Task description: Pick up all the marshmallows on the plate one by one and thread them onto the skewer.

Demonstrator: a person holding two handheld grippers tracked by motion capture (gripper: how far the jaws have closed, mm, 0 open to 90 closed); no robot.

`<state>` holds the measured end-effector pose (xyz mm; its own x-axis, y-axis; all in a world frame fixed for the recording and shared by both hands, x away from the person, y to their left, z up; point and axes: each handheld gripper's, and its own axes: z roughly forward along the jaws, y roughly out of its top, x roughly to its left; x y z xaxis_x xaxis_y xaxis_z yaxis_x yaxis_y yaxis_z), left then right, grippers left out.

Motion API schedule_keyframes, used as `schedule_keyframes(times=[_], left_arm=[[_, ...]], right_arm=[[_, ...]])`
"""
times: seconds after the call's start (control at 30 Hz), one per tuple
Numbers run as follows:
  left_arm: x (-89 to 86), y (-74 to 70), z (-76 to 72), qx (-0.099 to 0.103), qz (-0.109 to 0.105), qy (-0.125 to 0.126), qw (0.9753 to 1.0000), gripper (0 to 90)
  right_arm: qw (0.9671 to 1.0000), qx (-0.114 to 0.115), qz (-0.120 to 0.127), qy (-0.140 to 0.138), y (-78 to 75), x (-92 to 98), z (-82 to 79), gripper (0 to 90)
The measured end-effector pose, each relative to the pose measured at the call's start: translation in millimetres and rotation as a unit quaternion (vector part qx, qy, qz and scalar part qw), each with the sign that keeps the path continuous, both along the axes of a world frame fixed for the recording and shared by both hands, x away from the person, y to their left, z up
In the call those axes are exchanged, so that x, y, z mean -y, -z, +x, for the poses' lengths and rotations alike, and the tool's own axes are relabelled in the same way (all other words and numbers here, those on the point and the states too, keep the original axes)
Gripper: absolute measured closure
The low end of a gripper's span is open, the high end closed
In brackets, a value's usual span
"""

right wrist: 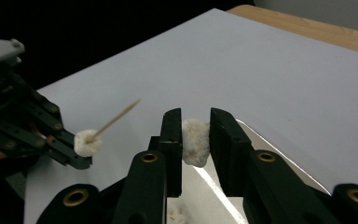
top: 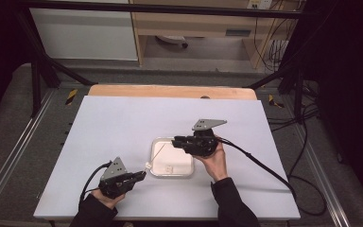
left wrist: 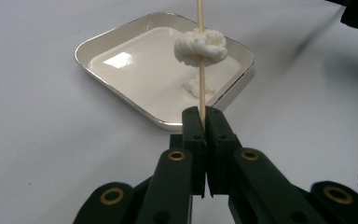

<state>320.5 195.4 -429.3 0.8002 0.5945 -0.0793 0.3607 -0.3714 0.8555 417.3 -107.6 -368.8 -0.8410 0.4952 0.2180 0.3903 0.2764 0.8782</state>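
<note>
1. the table [top: 123, 127] has a pale top, with a strip of wood along its far edge; it carries everything else here.
2. the tray [top: 157, 163] is a shallow white square dish with a shiny rim, sitting near the middle of the table, a little toward the person's side. a small white piece [left wrist: 196, 87] lies inside it.
3. the right gripper [top: 176, 142] is held over the tray from the tray's right side, jaws pointing left. in the right gripper view its jaws stand partly open, with a marshmallow [right wrist: 195, 141] clamped between them, held above the tray.
4. the left gripper [top: 142, 174] sits by the tray's near left corner, just off the rim. in the left gripper view its jaws are pressed nearly together on the lower end of a skewer [left wrist: 200, 70].
5. the skewer is a thin wooden stick that slants from the left gripper up over the tray, with its pointed end free.
6. a second marshmallow [left wrist: 201, 46] is threaded on the skewer, a little above the left gripper's jaws and apart from the one the right gripper holds.
</note>
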Motion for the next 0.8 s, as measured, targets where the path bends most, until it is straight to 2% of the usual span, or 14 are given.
schedule_keyframes(times=[0.2,0.37,0.8], left_arm=[[2.0,-1.0,-2.4,0.01,-0.004,0.009,0.9999,88.0],[2.7,-1.8,-3.7,0.015,-0.01,0.013,0.9997,88.0],[4.5,-2.6,-5.9,0.026,-0.009,0.019,0.9994,88.0]], right_arm=[[0.999,0.0,0.043,-0.013,-16.2,9.0,-5.1,75.2],[0.9966,-0.009,0.076,-0.029,-21.9,11.3,-6.1,75.2],[0.9927,-0.03,0.101,-0.058,-19.8,7.9,-6.9,75.1]])
